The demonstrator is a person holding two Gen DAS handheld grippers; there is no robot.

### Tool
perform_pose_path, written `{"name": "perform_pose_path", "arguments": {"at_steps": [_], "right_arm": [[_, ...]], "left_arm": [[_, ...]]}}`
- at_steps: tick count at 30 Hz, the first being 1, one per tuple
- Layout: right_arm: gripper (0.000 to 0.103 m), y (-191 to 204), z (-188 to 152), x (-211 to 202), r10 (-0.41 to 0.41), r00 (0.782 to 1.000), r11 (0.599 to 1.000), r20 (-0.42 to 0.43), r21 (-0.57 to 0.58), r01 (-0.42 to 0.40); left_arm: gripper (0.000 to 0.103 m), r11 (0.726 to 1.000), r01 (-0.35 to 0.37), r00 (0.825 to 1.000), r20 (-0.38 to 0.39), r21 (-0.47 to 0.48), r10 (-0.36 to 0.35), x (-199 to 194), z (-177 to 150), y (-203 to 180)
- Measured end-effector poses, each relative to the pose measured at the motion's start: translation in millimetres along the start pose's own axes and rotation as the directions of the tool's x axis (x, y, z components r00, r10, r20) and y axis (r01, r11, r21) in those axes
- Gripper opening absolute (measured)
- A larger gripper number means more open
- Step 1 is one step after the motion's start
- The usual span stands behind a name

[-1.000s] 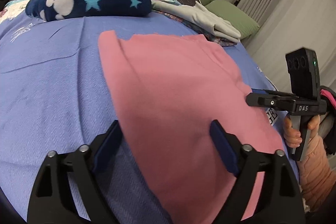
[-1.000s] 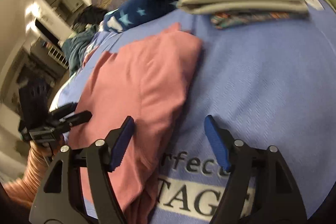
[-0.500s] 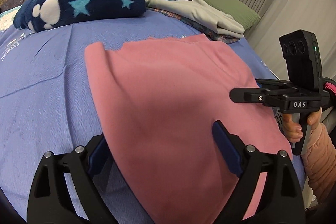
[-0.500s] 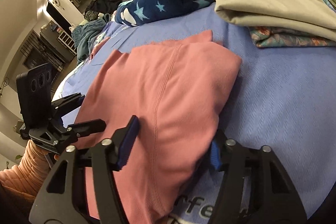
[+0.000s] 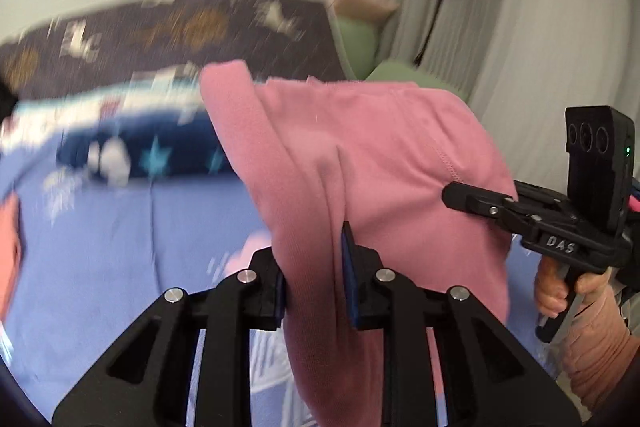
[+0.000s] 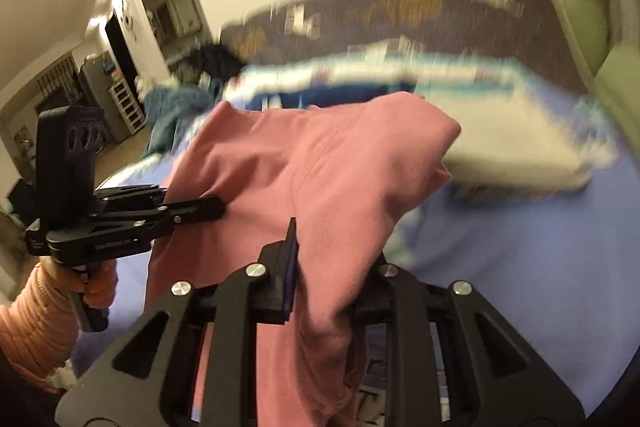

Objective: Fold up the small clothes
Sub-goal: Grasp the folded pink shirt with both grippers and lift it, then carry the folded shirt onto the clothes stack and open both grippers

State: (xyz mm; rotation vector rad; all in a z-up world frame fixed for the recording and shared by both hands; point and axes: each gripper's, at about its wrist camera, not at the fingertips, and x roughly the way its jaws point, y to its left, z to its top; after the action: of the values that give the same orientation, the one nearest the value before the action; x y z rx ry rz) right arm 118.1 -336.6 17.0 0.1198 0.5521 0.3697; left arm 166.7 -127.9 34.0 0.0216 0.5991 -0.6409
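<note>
Left hand-held gripper (image 5: 312, 281): jaws have just been closing; now narrow, pinched on a bunched fold of the pink garment (image 5: 360, 163), cloth pressed between both blue pads.
Right hand-held gripper (image 6: 324, 281): jaws have just been closing; narrow, clamped on the other near edge of the same garment; the left blue pad shows against the cloth, the right one is covered by it.
Pink garment: hangs between the two hand-held grippers, draped up and ahead of each, its far part folding over in a hump; the lower edge trails below the left jaws toward the bed.
Bed (image 5: 120, 247): blue-violet cover under and ahead of both hand-held grippers.
Navy star blanket (image 5: 140, 155): rolled, ahead and left of the left hand-held gripper, well apart from it; blurred.
Pale folded clothes (image 6: 512, 147): stacked on the bed ahead and right of the right hand-held gripper, just beyond the garment's far corner; blurred.
Green pillows (image 5: 360, 47): far ahead, at the head of the bed by the curtain.
Person: a hand in a peach sleeve on each handle.
Image quality: background streaked with motion blur in both views.
</note>
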Motion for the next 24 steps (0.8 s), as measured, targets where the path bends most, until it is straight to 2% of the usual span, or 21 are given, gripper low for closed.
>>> {"name": "perform_pose_path", "arguments": {"at_steps": [4, 7, 10, 12, 15, 19, 20, 21, 22, 23, 24], "right_arm": [[0.021, -6.8, 39.8, -44.2, -0.102, 0.986, 0.993, 0.130, -0.041, 0.109], [0.021, -23.0, 76.6, -55.7, -0.181, 0.967, 0.980, 0.182, -0.044, 0.192], [0.021, -47.8, 111.5, -51.6, -0.252, 0.946, 0.963, 0.205, -0.047, 0.267], [0.021, -65.6, 128.1, -42.4, -0.281, 0.939, 0.957, 0.197, -0.023, 0.291], [0.021, -100.1, 151.0, -6.9, -0.311, 0.936, 0.950, 0.162, 0.014, 0.313], [0.022, -134.4, 160.2, 51.3, -0.355, 0.927, 0.934, 0.117, 0.021, 0.355], [0.022, -143.7, 160.9, 68.9, -0.370, 0.924, 0.929, 0.100, 0.024, 0.370], [0.024, -149.5, 159.8, 81.8, -0.383, 0.920, 0.924, 0.088, 0.028, 0.382], [0.027, -163.7, 157.3, 102.5, -0.419, 0.906, 0.908, 0.064, 0.039, 0.417], [0.040, -178.1, 152.0, 121.3, -0.466, 0.884, 0.884, 0.034, 0.055, 0.464], [0.061, -194.7, 141.9, 140.1, -0.527, 0.850, 0.846, -0.012, 0.084, 0.526]], "left_arm": [[0.023, 0.997, -0.018, 0.997, 0.073, 0.081, 0.012, 4.8, 55.1, -33.8], [0.023, 0.994, -0.036, 0.996, 0.087, 0.106, 0.027, 34.8, 102.2, -49.0], [0.024, 0.992, -0.057, 0.996, 0.081, 0.113, 0.047, 67.4, 135.4, -53.5], [0.024, 0.991, -0.075, 0.996, 0.062, 0.111, 0.068, 93.9, 151.7, -51.5], [0.024, 0.986, -0.111, 0.994, 0.033, 0.125, 0.107, 138.9, 166.8, -44.4], [0.026, 0.988, -0.128, 0.991, -0.022, 0.091, 0.131, 206.2, 174.0, -20.8], [0.029, 0.987, -0.135, 0.990, -0.032, 0.085, 0.138, 223.2, 171.9, -13.9], [0.044, 0.984, -0.155, 0.986, -0.044, 0.089, 0.159, 240.7, 167.4, -8.5], [0.070, 0.973, -0.210, 0.974, -0.064, 0.095, 0.217, 262.6, 158.5, -0.2], [0.075, 0.958, -0.268, 0.956, -0.093, 0.106, 0.278, 281.2, 148.0, 6.7], [0.075, 0.947, -0.298, 0.942, -0.125, 0.122, 0.313, 298.8, 136.7, 12.4]]}}
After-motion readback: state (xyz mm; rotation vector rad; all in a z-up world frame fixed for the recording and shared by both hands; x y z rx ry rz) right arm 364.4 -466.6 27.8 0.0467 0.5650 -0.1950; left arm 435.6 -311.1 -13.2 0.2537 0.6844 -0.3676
